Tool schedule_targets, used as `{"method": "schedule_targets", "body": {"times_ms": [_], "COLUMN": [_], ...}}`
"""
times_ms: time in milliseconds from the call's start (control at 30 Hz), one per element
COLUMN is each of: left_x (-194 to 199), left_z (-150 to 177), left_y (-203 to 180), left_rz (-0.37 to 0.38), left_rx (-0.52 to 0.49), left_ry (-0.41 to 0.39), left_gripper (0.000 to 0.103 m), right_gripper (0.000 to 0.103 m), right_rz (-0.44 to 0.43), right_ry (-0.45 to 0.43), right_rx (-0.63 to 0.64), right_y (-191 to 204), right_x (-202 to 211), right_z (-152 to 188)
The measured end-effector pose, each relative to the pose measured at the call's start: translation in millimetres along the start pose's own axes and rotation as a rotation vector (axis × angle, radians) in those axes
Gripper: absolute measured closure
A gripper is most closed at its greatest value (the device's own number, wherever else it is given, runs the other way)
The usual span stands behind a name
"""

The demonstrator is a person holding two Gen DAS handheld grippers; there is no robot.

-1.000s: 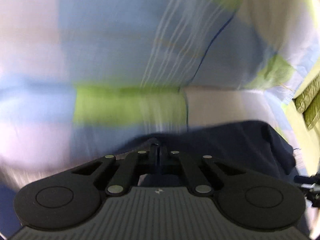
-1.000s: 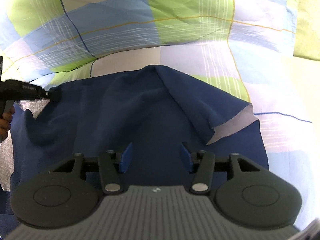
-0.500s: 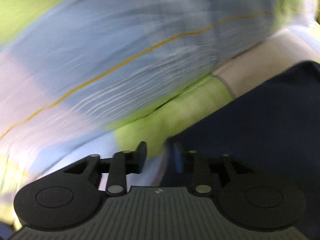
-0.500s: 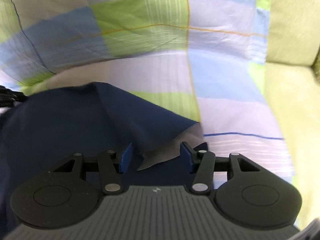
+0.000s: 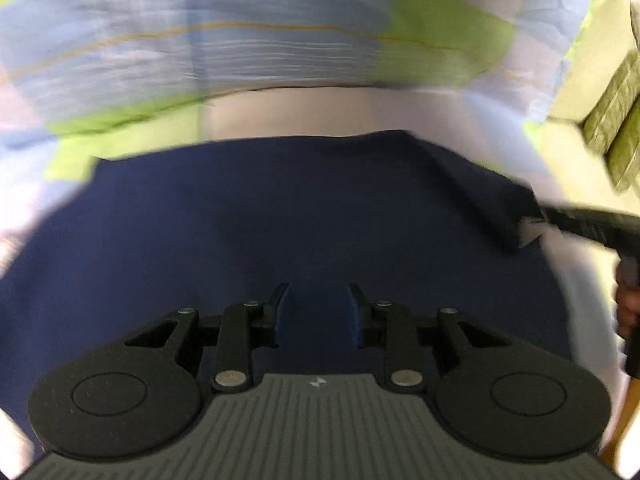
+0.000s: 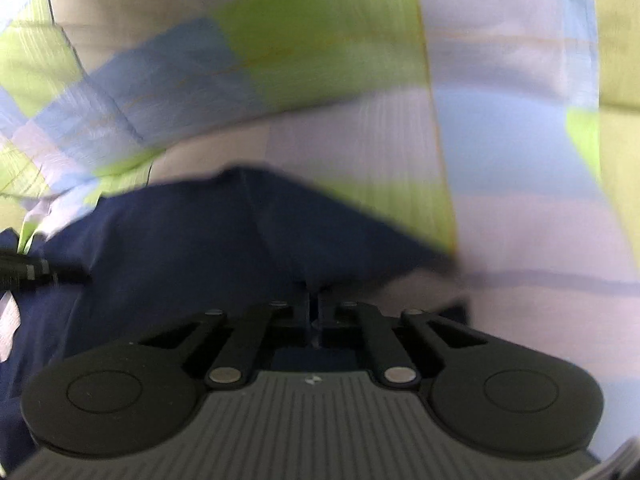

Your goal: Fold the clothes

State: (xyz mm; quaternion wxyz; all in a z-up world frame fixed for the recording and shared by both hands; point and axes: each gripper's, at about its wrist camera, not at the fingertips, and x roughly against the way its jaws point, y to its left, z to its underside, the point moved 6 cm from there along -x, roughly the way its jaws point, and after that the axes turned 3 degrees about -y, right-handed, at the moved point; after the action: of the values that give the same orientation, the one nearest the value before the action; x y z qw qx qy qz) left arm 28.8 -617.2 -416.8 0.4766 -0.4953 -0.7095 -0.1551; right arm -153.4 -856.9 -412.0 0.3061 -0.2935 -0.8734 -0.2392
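Two grippers work a dark blue garment (image 5: 304, 216) spread on a checked sheet (image 5: 280, 48).

Left gripper (image 5: 318, 312) hovers over the middle of the cloth with its blue-padded fingers set wide apart and nothing between them. Right gripper (image 6: 314, 312) has its fingers pressed together on a raised fold of the cloth near its right-hand edge. The garment's far edge runs roughly straight, with bare sheet beyond it and to both sides; a green cushion (image 5: 616, 120) lies off to the right. The fabric looks smooth and plain, with a pale underside showing at one turned corner (image 5: 530, 232). Both views are blurred.
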Motion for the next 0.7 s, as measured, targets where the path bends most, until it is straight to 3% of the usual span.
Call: {"method": "schedule_targets", "body": {"times_ms": [67,133,267,300,333,367,400,467,500,567,633,667,700], "left_x": [-3.7,-8.6,33.8,47.5,61.1,74.8,88.5,117.9,136.2,166.8,193.2,206.8,220.8], "left_z": [5.4,11.9,44.1,52.5,60.9,69.4,77.9,92.7,100.3,114.5,130.7,138.6,144.9], "left_y": [-15.0,-24.4,-6.6,-0.5,5.5,11.5,17.5,35.1,39.9,65.2,101.3,120.1,141.7], "left_rz": [-0.014,-0.049,-0.149,-0.173,-0.196,-0.220,-0.244,-0.303,-0.327,-0.397,-0.486,-0.529,-0.568], "left_rx": [0.032,0.057,0.140,0.161,0.181,0.201,0.222,0.257,0.266,0.280,0.289,0.292,0.287], "left_ry": [-0.012,-0.012,0.001,0.002,0.002,0.003,0.004,-0.005,-0.011,-0.023,-0.020,-0.017,-0.012], "left_gripper": [0.065,0.064,0.064,0.062,0.061,0.061,0.060,0.060,0.059,0.055,0.054,0.054,0.054], "right_gripper": [0.101,0.102,0.103,0.097,0.066,0.043,0.018,0.020,0.020,0.023,0.037,0.039,0.041], "right_rz": [0.024,0.035,0.060,0.071,0.095,0.124,0.207,0.297,0.280,0.201,0.088,-0.006,-0.029], "right_ry": [-0.041,-0.019,0.147,0.155,0.153,0.155,0.150,0.091,0.077,0.071,0.107,0.149,0.158], "right_rx": [0.009,0.000,0.033,0.042,0.044,0.040,0.034,0.070,0.083,0.113,0.171,0.230,0.242], "right_y": [-18.3,-39.3,-64.9,-62.4,-60.3,-60.6,-62.6,-60.2,-55.1,-35.2,-2.0,34.8,44.1], "right_x": [-7.2,-28.0,-88.9,-89.2,-84.1,-80.1,-69.6,-41.2,-30.7,-7.3,17.1,36.1,40.3], "right_z": [-28.0,-50.3,-49.4,-46.6,-45.8,-45.1,-43.8,-40.6,-37.3,-22.0,4.9,31.7,38.0]}}
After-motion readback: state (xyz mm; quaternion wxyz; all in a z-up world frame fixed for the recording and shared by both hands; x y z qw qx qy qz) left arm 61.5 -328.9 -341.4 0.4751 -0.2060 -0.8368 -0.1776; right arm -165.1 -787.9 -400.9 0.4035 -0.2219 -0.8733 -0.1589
